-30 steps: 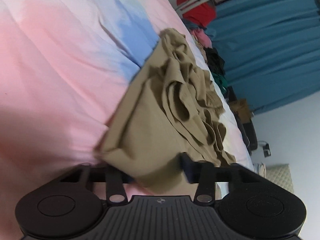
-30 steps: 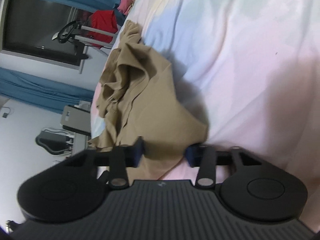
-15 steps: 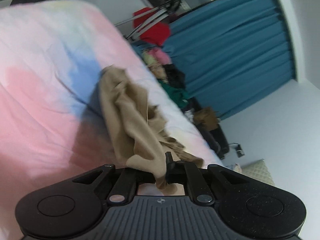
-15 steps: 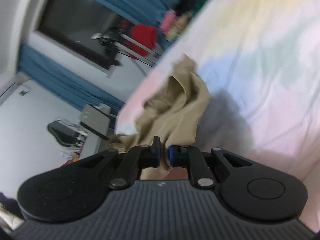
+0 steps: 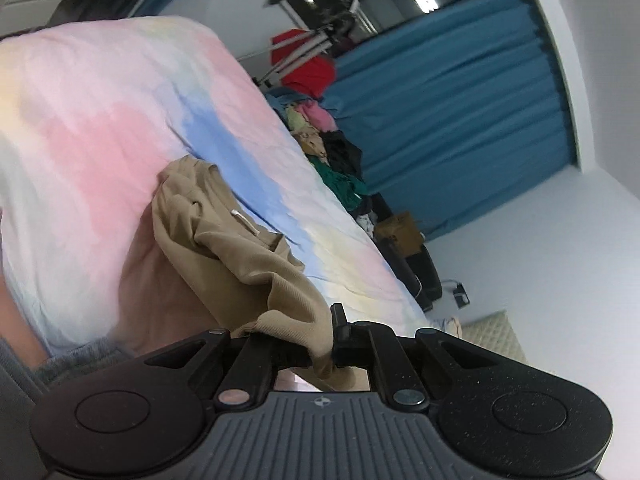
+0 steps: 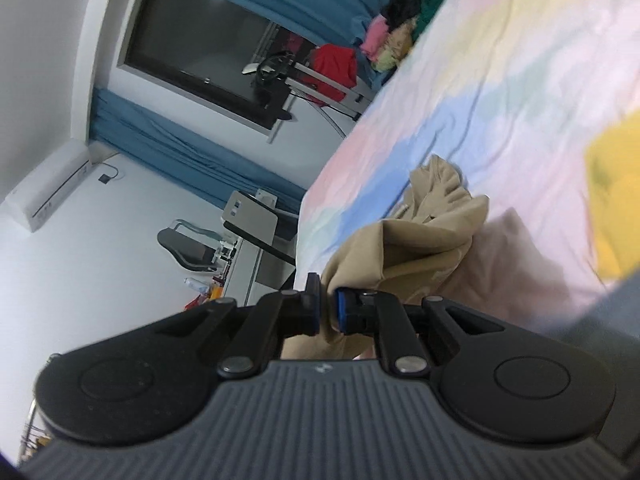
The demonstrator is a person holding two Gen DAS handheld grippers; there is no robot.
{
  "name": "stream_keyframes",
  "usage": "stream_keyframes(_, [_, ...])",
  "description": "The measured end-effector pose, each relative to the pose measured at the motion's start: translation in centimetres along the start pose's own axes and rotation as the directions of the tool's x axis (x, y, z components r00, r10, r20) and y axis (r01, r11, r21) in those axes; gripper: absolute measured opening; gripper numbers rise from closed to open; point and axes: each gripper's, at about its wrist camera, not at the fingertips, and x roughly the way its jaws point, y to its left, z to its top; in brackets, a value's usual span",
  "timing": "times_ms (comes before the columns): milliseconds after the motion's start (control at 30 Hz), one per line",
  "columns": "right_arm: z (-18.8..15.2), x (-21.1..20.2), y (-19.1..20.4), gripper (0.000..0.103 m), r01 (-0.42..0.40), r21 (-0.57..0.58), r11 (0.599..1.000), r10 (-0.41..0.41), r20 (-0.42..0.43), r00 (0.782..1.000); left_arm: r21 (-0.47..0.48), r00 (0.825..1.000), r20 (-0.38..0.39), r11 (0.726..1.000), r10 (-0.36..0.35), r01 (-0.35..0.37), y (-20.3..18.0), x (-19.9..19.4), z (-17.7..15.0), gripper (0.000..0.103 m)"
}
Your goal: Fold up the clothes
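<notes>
Garment: a tan top [image 5: 224,240] hangs bunched between two claws, lifted above the bed [image 5: 100,112], its far end trailing down toward the blue patch of the sheet.
Left claw: the left claw [image 5: 320,344] is closed on a ribbed edge of the top, cloth spilling over its fingers.
Right claw: the right claw [image 6: 328,312] is pinched tight on another fold of the top [image 6: 420,236].
Step in hand: judging by the pose, the top is being raised to shake it out before folding.
Doing it well: both grips should probably hold firm while the claws draw apart, so the cloth opens flat rather than twisting; lowering it onto the bed smoothly would spare re-straightening.
Surface: the bed wears a pastel sheet of pink, blue and yellow, lightly creased; a yellow item [image 6: 616,208] lies blurred to one side of the top.
Room: beyond the bed, a pile of clothes [image 5: 328,148], a red garment on a rack [image 5: 308,68] and blue curtains [image 5: 460,112] line the wall.
</notes>
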Motion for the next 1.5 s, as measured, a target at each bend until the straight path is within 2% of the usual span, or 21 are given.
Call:
stream_keyframes(200, [1.7,3.7,-0.2,0.012,0.040,0.015,0.999,-0.040,0.011,0.999,0.000,0.997,0.001,0.997,0.080,-0.080,-0.1,4.4,2.9,0.010])
stream_keyframes(300, [3.2,7.1,-0.6,0.012,0.054,0.052,0.997,-0.055,0.004,0.998,0.016,0.989,0.015,0.989,0.149,-0.150,-0.2,7.2,5.0,0.010])
stream_keyframes(467, [6.2,13.4,-0.9,0.012,0.087,0.084,0.993,-0.089,0.012,0.996,0.024,0.981,0.010,0.980,0.195,-0.195,0.0,12.5,9.7,0.010])
stream_keyframes(600, [7.9,18.3,-2.4,0.013,0.126,0.093,0.988,-0.127,0.005,0.992,0.030,0.968,0.004,0.967,0.252,-0.252,1.7,18.0,12.5,0.011])
stream_keyframes(667, [8.3,20.5,-3.7,0.013,0.149,0.085,0.985,-0.150,-0.003,0.989,0.047,0.964,-0.004,0.963,0.265,-0.265,3.3,20.5,13.2,0.011])
stream_keyframes(867, [8.7,24.9,-9.0,0.014,0.150,0.106,0.983,-0.146,-0.044,0.988,0.081,0.957,-0.021,0.955,0.289,-0.287,8.1,25.8,13.5,0.011])
stream_keyframes(1033, [9.3,26.8,-10.3,0.014,0.149,0.078,0.986,-0.144,-0.057,0.988,0.177,0.947,-0.005,0.932,0.321,-0.315,8.4,28.3,13.8,0.011])
stream_keyframes(1133, [9.4,27.4,-10.9,0.014,0.145,0.066,0.987,-0.142,-0.059,0.988,0.205,0.944,-0.010,0.924,0.331,-0.322,8.6,28.8,13.5,0.011])
stream_keyframes(1200, [9.4,27.5,-11.2,0.015,0.139,0.069,0.988,-0.135,-0.060,0.989,0.223,0.943,-0.009,0.920,0.332,-0.322,8.6,28.7,13.3,0.015])
stream_keyframes(1233, [9.3,27.3,-11.2,0.018,0.134,0.072,0.988,-0.129,-0.060,0.990,0.234,0.943,-0.007,0.918,0.332,-0.321,8.5,28.6,13.2,0.017])
stream_keyframes(1267, [9.3,27.0,-11.0,0.022,0.129,0.059,0.990,-0.126,-0.056,0.990,0.253,0.943,-0.010,0.913,0.332,-0.319,8.2,28.5,13.1,0.023])
stream_keyframes(1300, [9.2,26.7,-10.7,0.033,0.125,0.045,0.991,-0.122,-0.051,0.991,0.271,0.943,-0.012,0.909,0.333,-0.317,7.9,28.3,13.1,0.029])
stream_keyframes(1333, [8.9,26.3,-10.2,0.053,0.117,0.022,0.993,-0.116,-0.042,0.992,0.298,0.942,-0.003,0.899,0.336,-0.320,7.4,28.1,12.8,0.032])
stream_keyframes(1367, [8.7,25.9,-9.6,0.064,0.108,-0.003,0.994,-0.108,-0.032,0.994,0.324,0.941,0.007,0.889,0.338,-0.322,6.8,27.8,12.6,0.040])
stream_keyframes(1400, [8.4,25.5,-9.0,0.082,0.100,-0.027,0.995,-0.101,-0.022,0.995,0.351,0.940,0.016,0.878,0.341,-0.325,6.3,27.5,12.3,0.051])
stream_keyframes(1433, [8.2,25.0,-8.5,0.086,0.092,-0.052,0.994,-0.093,-0.012,0.996,0.377,0.939,0.026,0.867,0.343,-0.327,5.7,27.3,12.1,0.058])
stream_keyframes(1467, [7.9,24.6,-7.9,0.087,0.084,-0.076,0.994,-0.084,-0.002,0.996,0.397,0.939,0.053,0.856,0.338,-0.331,5.1,26.7,11.7,0.071])
stream_keyframes(1500, [7.6,24.2,-7.3,0.087,0.076,-0.101,0.992,-0.076,0.007,0.997,0.417,0.939,0.081,0.845,0.333,-0.335,4.5,26.2,11.4,0.080])
